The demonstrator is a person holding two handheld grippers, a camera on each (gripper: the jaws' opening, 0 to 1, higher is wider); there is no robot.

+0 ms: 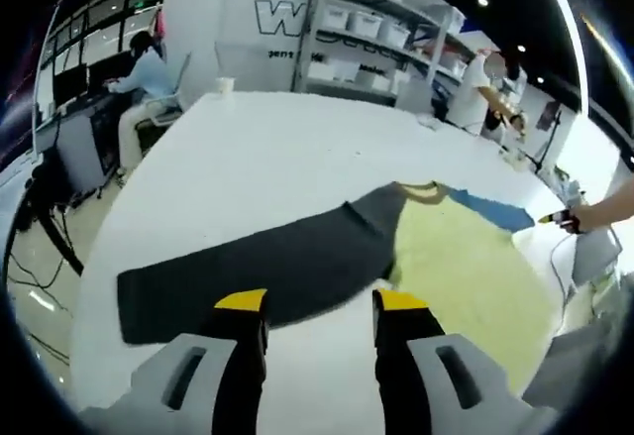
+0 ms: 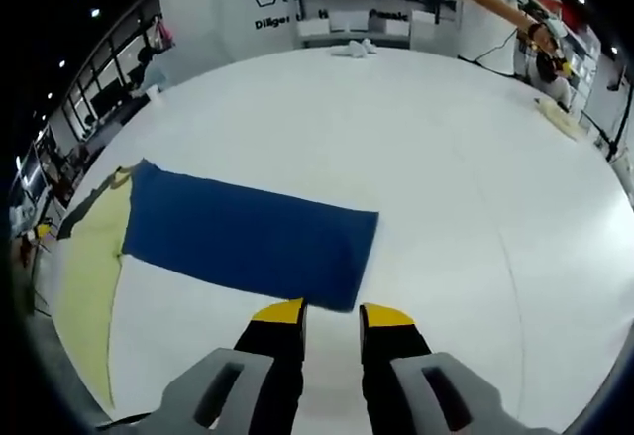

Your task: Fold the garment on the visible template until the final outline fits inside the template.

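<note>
While the broad white table takes up most of both views, the thing that matters lies spread flat on it: a long-sleeved garment with a pale yellow cloth body, one dark grey sleeve and one deep blue sleeve. No template outline can be made out on the white surface.

In the left gripper view the grey sleeve runs as a long band from lower left up toward the neckline at centre right, its long axis crossing the frame just ahead of the left gripper. Its yellow-tipped jaws stand parted with nothing between them, right at the sleeve's near edge.

In the right gripper view the blue sleeve stretches from the yellow body at the left edge to its cuff at centre, and that cuff's lower corner sits just above the right gripper, whose jaws are likewise spread and empty.

Each gripper is nearest its own sleeve, so folding the sleeves inward over the body looks like the next step. Bare table beyond both sleeves leaves ample room.
</note>
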